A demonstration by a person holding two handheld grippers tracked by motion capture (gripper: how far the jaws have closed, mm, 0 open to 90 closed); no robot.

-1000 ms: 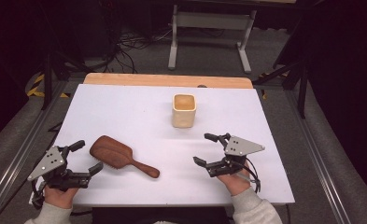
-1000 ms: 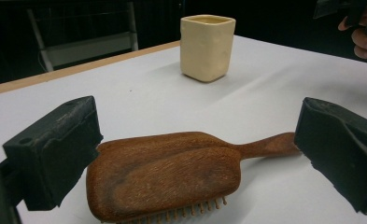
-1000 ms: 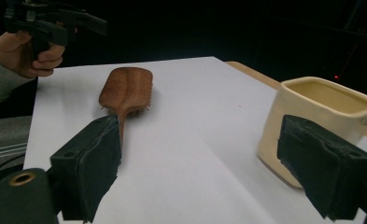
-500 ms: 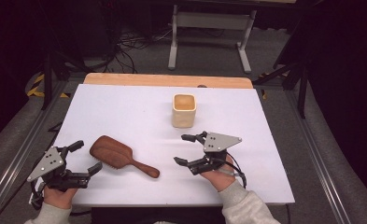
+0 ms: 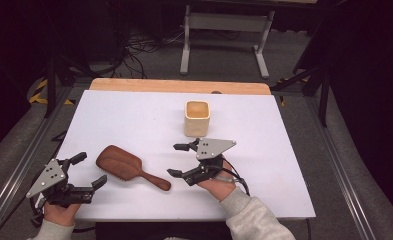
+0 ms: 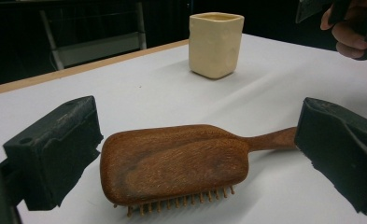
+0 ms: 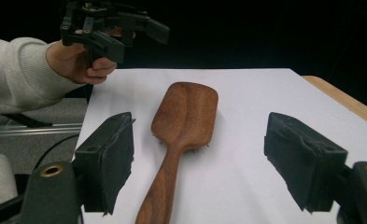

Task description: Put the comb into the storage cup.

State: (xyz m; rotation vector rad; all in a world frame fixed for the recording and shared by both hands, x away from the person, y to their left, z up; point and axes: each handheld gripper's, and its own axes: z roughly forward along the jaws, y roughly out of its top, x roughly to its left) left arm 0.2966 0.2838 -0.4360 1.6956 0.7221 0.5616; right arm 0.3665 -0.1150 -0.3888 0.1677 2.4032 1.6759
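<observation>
At the table's near left corner the left gripper (image 5: pixel 86 171) hovers with its jaws spread, empty. Just right of it the wooden hairbrush (image 5: pixel 129 167) lies bristles down on the white table (image 5: pixel 134 115), handle toward the right gripper (image 5: pixel 178 160), also spread wide and empty. Behind that stands a cream cup (image 5: pixel 197 118).

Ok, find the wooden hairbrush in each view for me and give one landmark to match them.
High view: hairbrush lies near the table's front, between both grippers.
Left gripper view: centre, handle pointing right.
Right gripper view: centre, handle pointing toward the camera.
Shared landmark: cream cup, seen in the high and left gripper views.
</observation>
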